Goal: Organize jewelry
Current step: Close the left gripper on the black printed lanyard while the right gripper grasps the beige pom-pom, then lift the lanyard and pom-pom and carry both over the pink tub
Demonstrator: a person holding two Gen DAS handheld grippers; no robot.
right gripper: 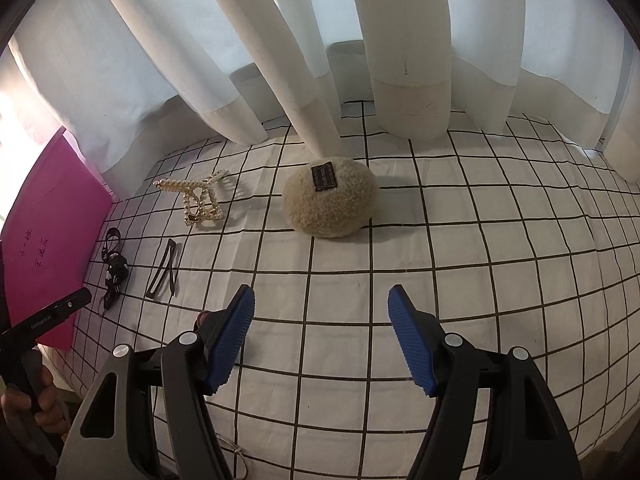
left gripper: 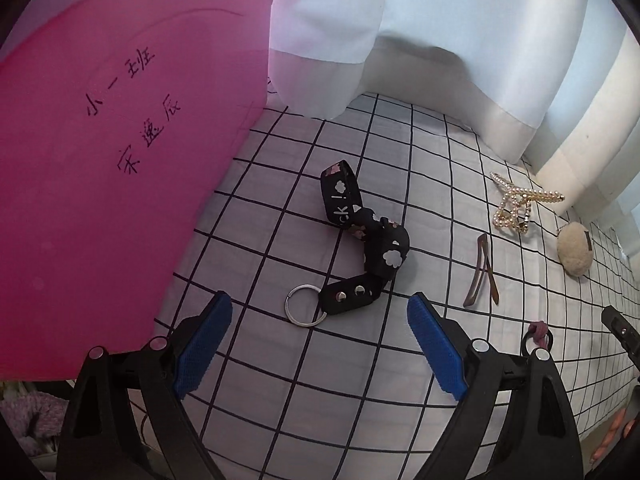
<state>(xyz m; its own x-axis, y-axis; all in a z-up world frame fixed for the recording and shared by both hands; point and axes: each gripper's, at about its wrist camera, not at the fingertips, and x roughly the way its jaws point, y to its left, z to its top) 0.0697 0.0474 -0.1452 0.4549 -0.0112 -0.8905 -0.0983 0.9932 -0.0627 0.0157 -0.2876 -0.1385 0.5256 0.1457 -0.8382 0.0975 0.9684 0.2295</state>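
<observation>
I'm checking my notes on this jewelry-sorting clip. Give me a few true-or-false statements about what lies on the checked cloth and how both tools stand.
1. Both tools are open and hold nothing. True: left tool, right tool.
2. The pearl hair claw lies right of the fluffy beige pouch in the right wrist view. False: left of it.
3. The black strap ends in a metal ring. True.
4. The brown hair clip sits on the pink folder. False: it lies on the checked cloth.
</observation>
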